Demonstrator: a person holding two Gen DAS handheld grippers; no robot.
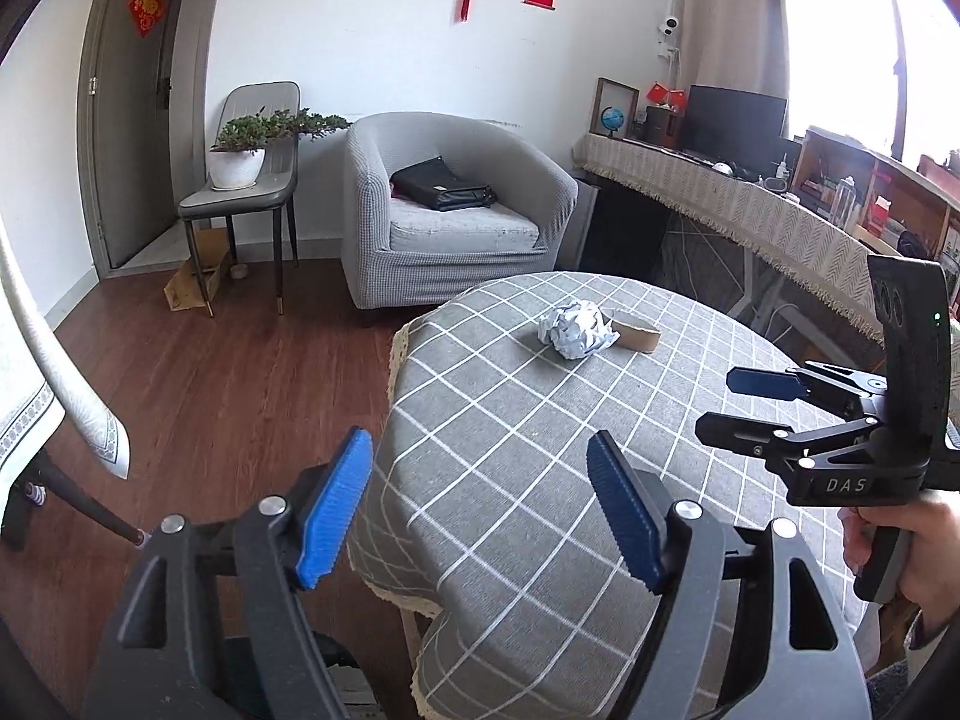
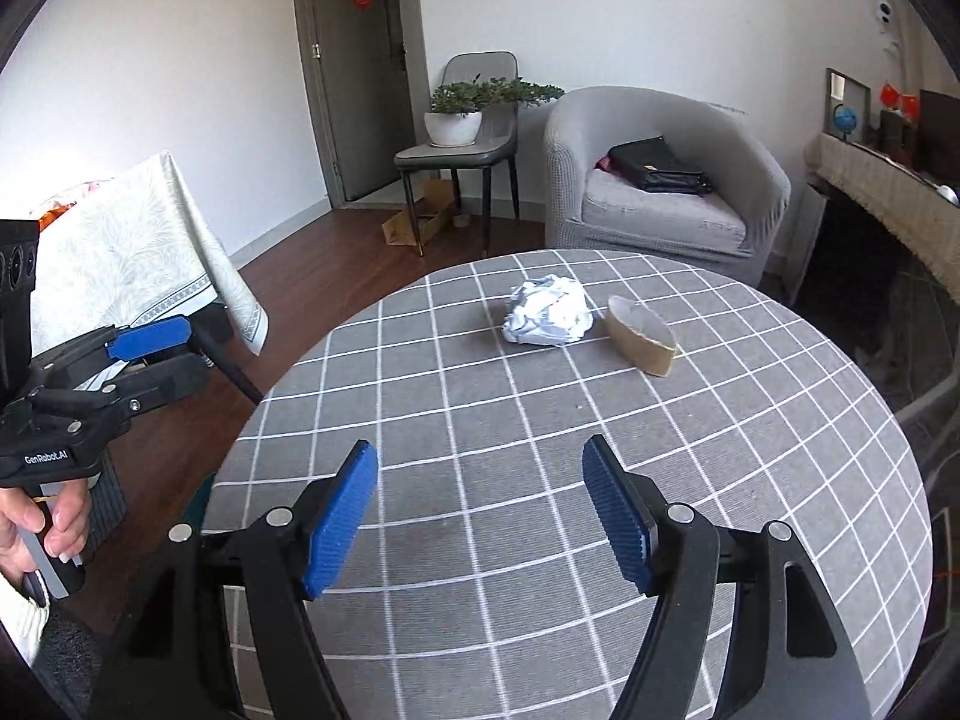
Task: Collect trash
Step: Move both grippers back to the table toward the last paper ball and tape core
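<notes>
Both grippers, left [image 1: 480, 510] and right [image 2: 480, 516], spread, empty, short of the paper ball [image 2: 549, 318]. Straddle it squarely; cardboard ring [image 2: 641, 336] lies just beside.

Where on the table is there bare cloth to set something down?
Bare cloth runs from the right hand-held gripper to the crumpled paper ball, and along the table edge left of the ball. The only crowded patch is the far middle, where the ball and the cardboard ring lie close together.
</notes>
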